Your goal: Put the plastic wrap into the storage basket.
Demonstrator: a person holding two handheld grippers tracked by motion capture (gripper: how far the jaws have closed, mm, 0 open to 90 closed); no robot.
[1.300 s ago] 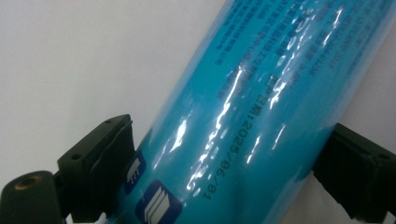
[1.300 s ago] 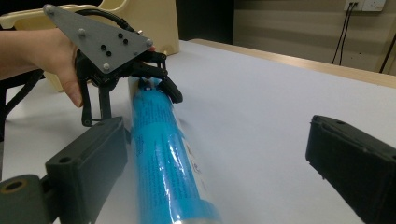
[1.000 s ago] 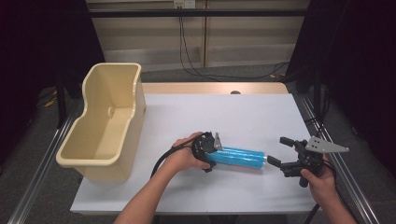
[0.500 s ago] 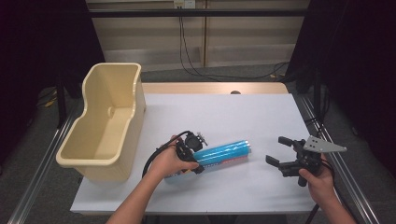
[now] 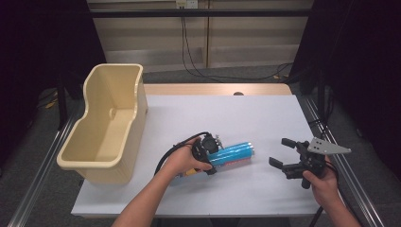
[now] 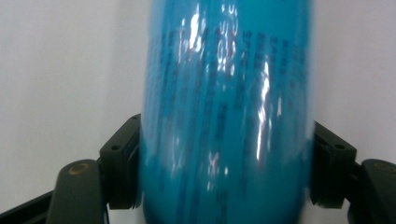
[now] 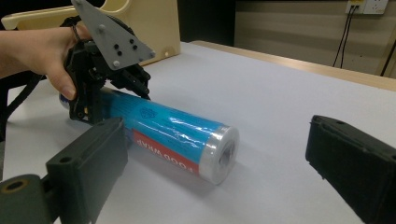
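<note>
On the white desk [image 5: 217, 118], food wrap roll [image 5: 231, 153] lying pinched between just-closed left gripper [image 5: 211, 152] fingers, right gripper [image 5: 283, 152] fingers spread, well apart from it.

Roll [image 5: 231, 153]: shiny blue wrap, dark print, red band with white letters, clear-silvery end. Tub [image 5: 105, 127]: plain cream. Table [image 5: 236, 113]: white top, tan wood far edge. Both grippers black; right gripper [image 5: 283, 153] carries a grey plate.
</note>
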